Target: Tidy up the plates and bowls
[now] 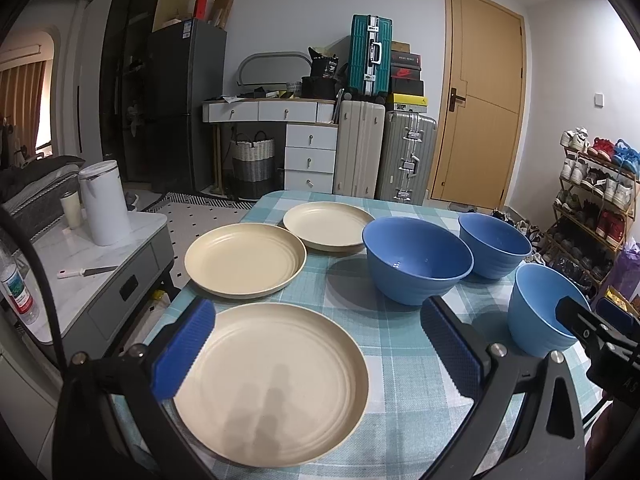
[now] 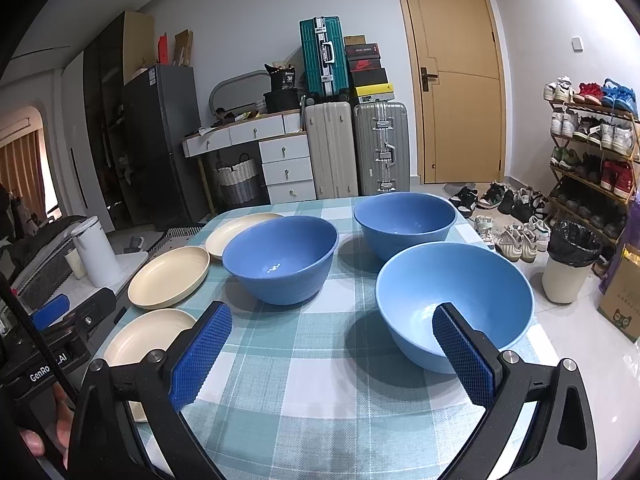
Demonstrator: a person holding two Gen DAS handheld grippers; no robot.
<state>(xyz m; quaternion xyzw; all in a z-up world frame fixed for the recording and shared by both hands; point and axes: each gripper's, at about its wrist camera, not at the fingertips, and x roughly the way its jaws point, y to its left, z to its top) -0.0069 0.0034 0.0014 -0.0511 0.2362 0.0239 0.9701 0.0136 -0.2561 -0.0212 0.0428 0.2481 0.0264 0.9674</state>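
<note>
**Three plates, three bowls, both grippers hanging open over the table**

The left gripper (image 1: 318,344) is hovering with its jaws spread wide above the nearest cream plate (image 1: 272,384), grasping nothing — its blue pads (image 1: 184,354) are sitting over the plate's left rim and over the cloth to its right. The right gripper (image 2: 332,354) is likewise standing released; its left pad is hanging over bare cloth, while its right pad is overlapping the light blue bowl (image 2: 472,292) in the wrist view — whether it is touching the rim or floating above it, I cannot tell.

All the tableware is resting on the checked teal tablecloth (image 2: 304,364). The plates are lying in a loose diagonal row on the left: the nearest one, then the middle plate (image 1: 245,258) just beyond it, then the far plate (image 1: 326,224) behind that, the last two sitting close together but not stacked. The bowls are gathering on the right: the big darker blue bowl (image 1: 416,262) is sitting just beside the far plate, the second dark bowl (image 1: 494,244) is standing just behind and to its right, and the light blue one is sitting nearest the right edge. Every bowl is standing upright, none nested.

To the left, a white kettle (image 1: 105,202) is standing on a marble-topped side table (image 1: 60,276).
</note>
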